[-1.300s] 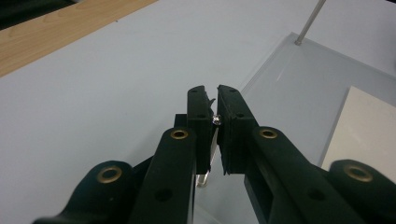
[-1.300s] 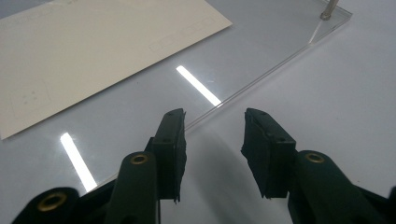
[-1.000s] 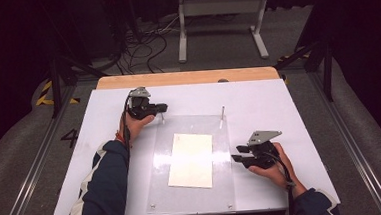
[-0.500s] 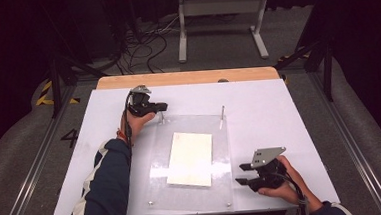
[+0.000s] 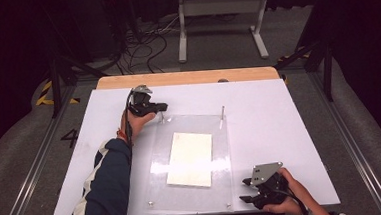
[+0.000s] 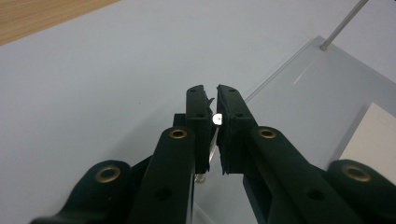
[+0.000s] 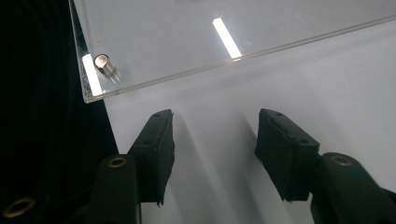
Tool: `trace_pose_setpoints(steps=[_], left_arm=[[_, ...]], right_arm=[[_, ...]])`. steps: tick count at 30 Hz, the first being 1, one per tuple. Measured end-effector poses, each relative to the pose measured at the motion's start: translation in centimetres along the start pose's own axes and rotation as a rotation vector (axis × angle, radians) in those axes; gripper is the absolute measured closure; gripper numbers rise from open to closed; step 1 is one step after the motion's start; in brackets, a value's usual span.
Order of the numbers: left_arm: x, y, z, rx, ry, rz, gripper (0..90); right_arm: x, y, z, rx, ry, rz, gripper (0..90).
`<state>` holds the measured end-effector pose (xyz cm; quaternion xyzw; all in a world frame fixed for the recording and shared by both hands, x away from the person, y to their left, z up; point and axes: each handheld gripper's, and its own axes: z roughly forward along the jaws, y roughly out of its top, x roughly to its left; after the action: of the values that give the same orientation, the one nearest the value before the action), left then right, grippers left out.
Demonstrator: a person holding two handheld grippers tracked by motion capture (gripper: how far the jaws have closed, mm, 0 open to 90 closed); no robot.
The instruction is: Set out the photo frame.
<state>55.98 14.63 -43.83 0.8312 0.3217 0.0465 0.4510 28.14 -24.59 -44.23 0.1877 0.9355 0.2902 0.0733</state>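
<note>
left gripper [image 5: 159,108] at the far left corner of the clear acrylic plate [image 5: 193,192], jaws pinched on a thin metal pin [image 6: 216,119] that stands at that corner; the pin's shiny tip shows between the pads. a second pin [image 5: 222,116] stands at the far right corner, well to the gripper's side. right gripper [image 5: 244,190] just off the plate's near right corner, jaws spread and lately opening, nothing between them, white table [image 7: 327,79] under them. a short metal stud [image 7: 106,65] at that corner lies just ahead of its left jaw. white sheet [image 5: 190,158] under the plate, between the two grippers.
</note>
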Motion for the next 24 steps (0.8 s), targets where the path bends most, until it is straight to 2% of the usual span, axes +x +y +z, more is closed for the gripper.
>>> trace_pose_setpoints(steps=[4,6,15,19,22,23,24], left_arm=[[0.1,0.0,0.0,-0.001,-0.001,0.005,84.4],[0.0,-0.1,0.0,0.001,-0.007,-0.015,84.3],[0.1,0.0,0.1,0.003,-0.006,-0.015,84.3],[0.2,0.0,0.1,0.003,0.001,-0.01,84.4],[0.2,0.0,0.2,0.001,0.0,-0.021,84.5],[0.2,0.0,0.2,0.001,-0.001,-0.022,84.5],[0.2,-0.1,0.2,-0.001,-0.004,-0.029,84.5]], right_arm=[[0.6,0.5,0.1,0.031,-0.014,-0.03,40.2],[0.8,0.6,0.2,0.037,-0.02,-0.033,38.4],[0.9,0.9,0.4,0.042,-0.049,-0.02,29.9],[1.0,1.1,0.6,0.044,-0.045,-0.025,30.9],[1.1,1.2,0.7,0.041,-0.036,-0.021,31.1],[1.1,1.2,0.7,0.044,-0.038,-0.02,32.2],[1.1,1.3,0.7,0.044,-0.025,-0.022,39.2]])
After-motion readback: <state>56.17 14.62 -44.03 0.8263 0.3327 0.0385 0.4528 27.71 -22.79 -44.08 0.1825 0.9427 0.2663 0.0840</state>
